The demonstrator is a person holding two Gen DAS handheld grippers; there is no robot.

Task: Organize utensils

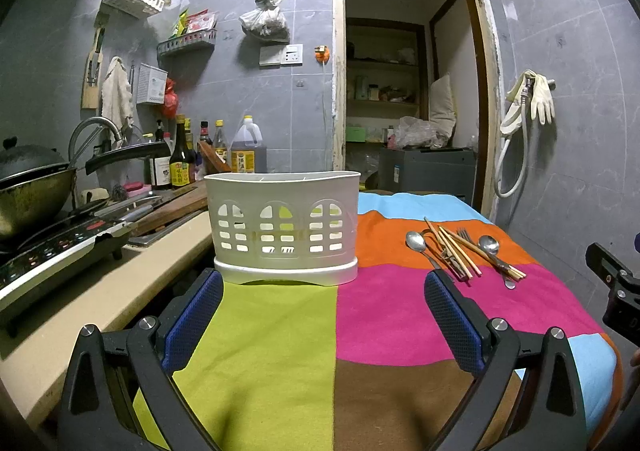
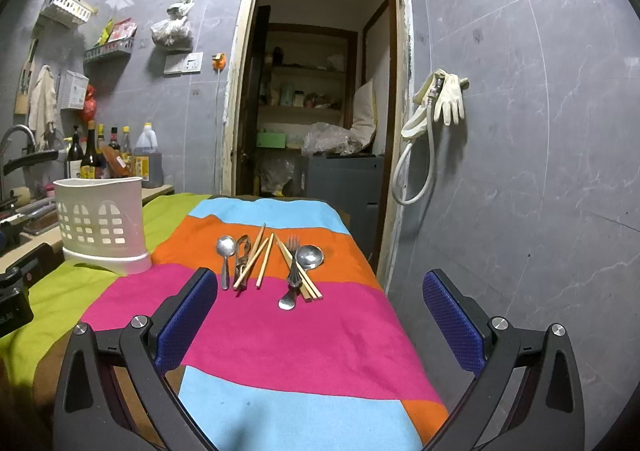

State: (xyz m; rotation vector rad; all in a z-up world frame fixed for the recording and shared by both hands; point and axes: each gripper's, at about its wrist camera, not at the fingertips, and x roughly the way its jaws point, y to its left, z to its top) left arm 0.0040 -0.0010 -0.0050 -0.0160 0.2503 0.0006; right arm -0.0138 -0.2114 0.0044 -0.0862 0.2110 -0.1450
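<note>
A white slotted utensil holder [image 1: 283, 226] stands on the colourful cloth [image 1: 280, 351], straight ahead of my left gripper [image 1: 323, 283], which is open and empty. The holder also shows at the left of the right wrist view [image 2: 102, 225]. A pile of utensils lies on the orange and pink stripes: two spoons [image 2: 225, 249] [image 2: 309, 255], a fork [image 2: 294, 263], wooden chopsticks [image 2: 266, 259] and a metal tool [image 2: 241, 255]. The pile shows right of the holder in the left wrist view [image 1: 460, 251]. My right gripper [image 2: 320, 285] is open and empty, just short of the pile.
A counter [image 1: 120, 283] at the left carries a stove [image 1: 60, 251], a wok [image 1: 28, 191], knives and sauce bottles [image 1: 180, 159]. An open doorway [image 2: 316, 91] lies behind the table. A tiled wall with a hose and gloves [image 2: 440, 99] is at the right.
</note>
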